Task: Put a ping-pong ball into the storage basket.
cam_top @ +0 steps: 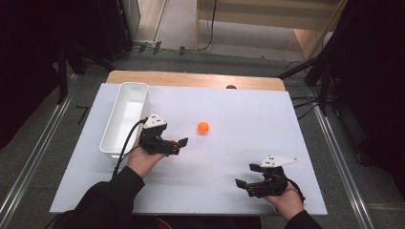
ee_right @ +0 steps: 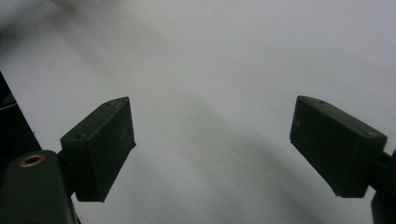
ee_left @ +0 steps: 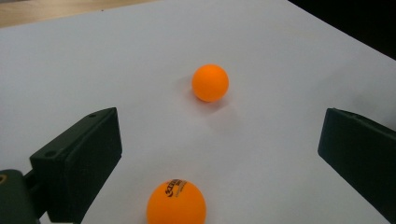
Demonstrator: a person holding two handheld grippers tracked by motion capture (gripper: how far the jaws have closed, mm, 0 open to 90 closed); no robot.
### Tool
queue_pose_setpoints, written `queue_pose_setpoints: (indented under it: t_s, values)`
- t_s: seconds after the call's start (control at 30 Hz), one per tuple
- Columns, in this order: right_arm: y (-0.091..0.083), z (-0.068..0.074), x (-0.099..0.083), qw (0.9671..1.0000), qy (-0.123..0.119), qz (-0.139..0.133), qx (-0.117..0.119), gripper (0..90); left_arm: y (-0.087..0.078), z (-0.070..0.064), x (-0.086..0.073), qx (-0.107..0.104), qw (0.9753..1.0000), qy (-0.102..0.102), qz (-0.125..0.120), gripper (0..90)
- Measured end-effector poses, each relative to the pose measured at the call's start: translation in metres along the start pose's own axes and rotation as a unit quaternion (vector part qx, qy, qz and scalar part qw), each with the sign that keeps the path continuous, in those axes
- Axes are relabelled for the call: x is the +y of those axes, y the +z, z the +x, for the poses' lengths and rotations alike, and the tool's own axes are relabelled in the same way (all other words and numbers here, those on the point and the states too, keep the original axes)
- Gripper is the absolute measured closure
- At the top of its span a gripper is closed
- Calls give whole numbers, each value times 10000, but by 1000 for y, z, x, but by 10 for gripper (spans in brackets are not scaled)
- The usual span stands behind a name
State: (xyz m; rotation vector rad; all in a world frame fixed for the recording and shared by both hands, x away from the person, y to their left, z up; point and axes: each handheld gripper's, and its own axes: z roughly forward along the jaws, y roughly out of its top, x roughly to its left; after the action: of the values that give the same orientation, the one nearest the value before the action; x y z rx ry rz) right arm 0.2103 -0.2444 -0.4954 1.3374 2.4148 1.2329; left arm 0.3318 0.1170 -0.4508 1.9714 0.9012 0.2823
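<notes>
Your left gripper hovers low over the white table sheet, jaws spread wide and holding nothing. Between them, in the left gripper view, sits a near orange ball with dark printed lettering too small to read; a second, plain orange ball lies farther ahead, apart from it. A white bin stands just beside your left hand. Your right gripper rests near the table's front edge, jaws likewise spread and empty.

A long white bin sits along my desk's left edge, toward the far corner.
</notes>
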Motion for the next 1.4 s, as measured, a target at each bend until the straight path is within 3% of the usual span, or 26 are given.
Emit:
queue_pose_setpoints:
  t_s: [0.13, 0.4, 1.13, 1.4]
  values:
    - [0, 2, 0, 10000, 20, -16, 40, 123, 0, -1, -2, 77, 10000, -2, -37, 0]
    - [0, 1, 0, 10000, -53, -37, 33, 123, 0, 1, -6, -18, 9998, -46, -198, 15]
    - [0, 2, 0, 10000, -50, -14, 36, 123, 6, 0, -13, 137, 9999, -15, 21, 15]
    - [0, 2, 0, 10000, -47, 1, 47, 123, 8, 1, -19, 121, 9998, -133, 76, 15]
